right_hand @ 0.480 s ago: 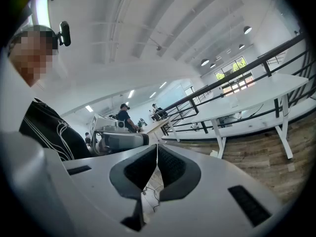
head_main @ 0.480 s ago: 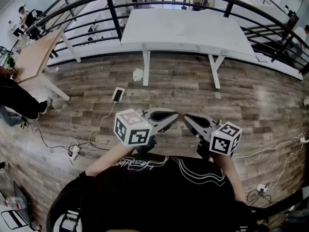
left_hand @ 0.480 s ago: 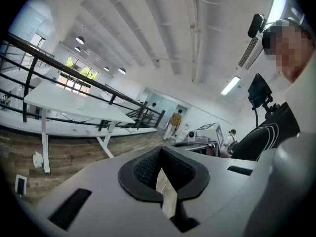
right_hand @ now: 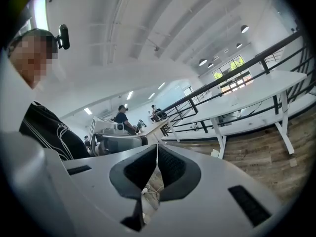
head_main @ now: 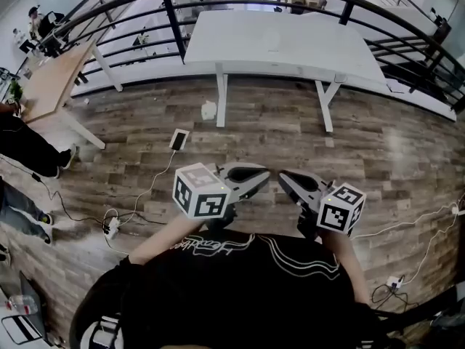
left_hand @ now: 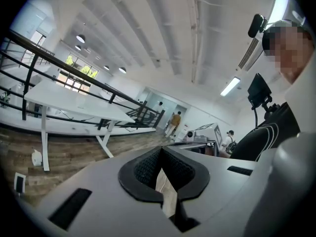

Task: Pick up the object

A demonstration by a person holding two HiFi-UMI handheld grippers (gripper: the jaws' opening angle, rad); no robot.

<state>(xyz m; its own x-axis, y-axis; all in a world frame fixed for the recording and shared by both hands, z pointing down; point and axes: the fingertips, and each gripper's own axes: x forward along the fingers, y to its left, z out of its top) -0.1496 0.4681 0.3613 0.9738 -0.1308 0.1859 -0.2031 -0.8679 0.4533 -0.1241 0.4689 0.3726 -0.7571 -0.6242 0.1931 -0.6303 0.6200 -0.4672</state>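
Note:
Both grippers are held close in front of the person's chest, over the wooden floor, tips turned toward each other and nearly touching. My left gripper [head_main: 263, 173] [left_hand: 160, 154] is shut, its black pads meeting at the tip with nothing between them. My right gripper [head_main: 283, 177] [right_hand: 157, 147] is also shut and empty. Neither touches anything. Which thing the task means I cannot tell from these views.
A long white table [head_main: 280, 46] stands ahead by a black railing [head_main: 167, 13]. On the floor lie a phone [head_main: 178, 140], a small white object [head_main: 209, 110] by a table leg, and cables with a power strip [head_main: 110, 227]. A wooden table [head_main: 54, 82] and a standing person [head_main: 25, 151] are at left.
Both grippers have stayed almost where they were. The person at the left edge has shifted, and a leg now shows lower at that edge.

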